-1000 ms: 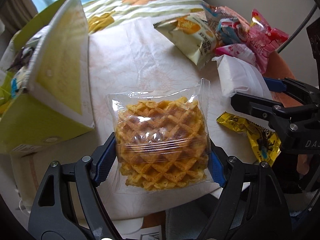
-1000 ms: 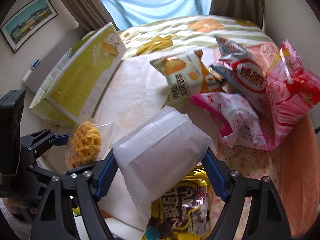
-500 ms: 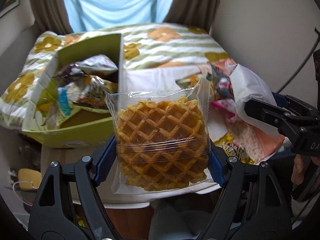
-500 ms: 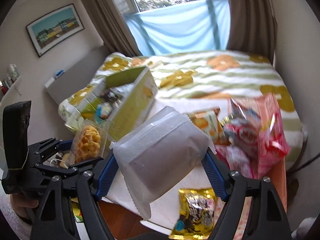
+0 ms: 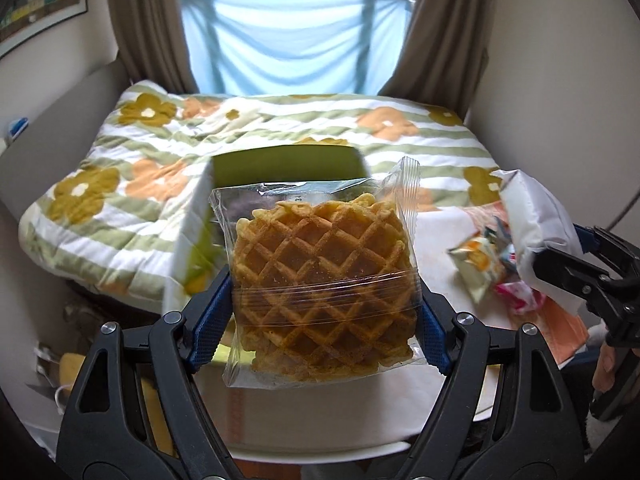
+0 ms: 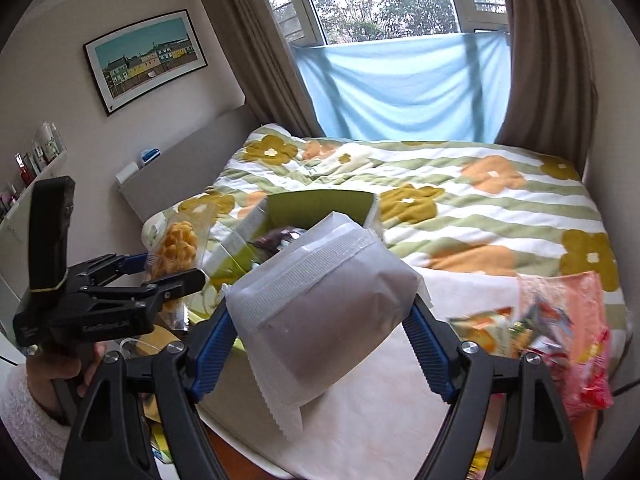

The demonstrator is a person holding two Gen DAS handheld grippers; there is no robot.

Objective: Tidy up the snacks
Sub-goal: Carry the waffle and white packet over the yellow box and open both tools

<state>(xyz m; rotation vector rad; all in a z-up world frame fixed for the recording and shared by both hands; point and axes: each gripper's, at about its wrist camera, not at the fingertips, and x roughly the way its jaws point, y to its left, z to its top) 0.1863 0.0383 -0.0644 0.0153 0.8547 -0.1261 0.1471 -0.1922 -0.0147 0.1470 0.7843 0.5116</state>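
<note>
My left gripper (image 5: 320, 320) is shut on a clear packet of waffle biscuits (image 5: 320, 288) and holds it up in the air in front of the green snack box (image 5: 280, 164). My right gripper (image 6: 320, 340) is shut on a white pouch (image 6: 320, 304), also lifted above the table. The green box (image 6: 316, 208) stands open at the table's far left with packets inside. In the right wrist view the left gripper (image 6: 168, 268) with the waffle packet (image 6: 180, 248) is at the left. In the left wrist view the white pouch (image 5: 536, 220) is at the right.
A pile of snack bags (image 6: 560, 328) lies at the table's right side; it also shows in the left wrist view (image 5: 492, 264). The white round table (image 6: 380, 400) is below. A flowered bed (image 6: 460, 192) lies behind, with curtains and a window beyond.
Both grippers have risen and tilted up from the table with their packets. The view now looks across the box top to the bed and window.
</note>
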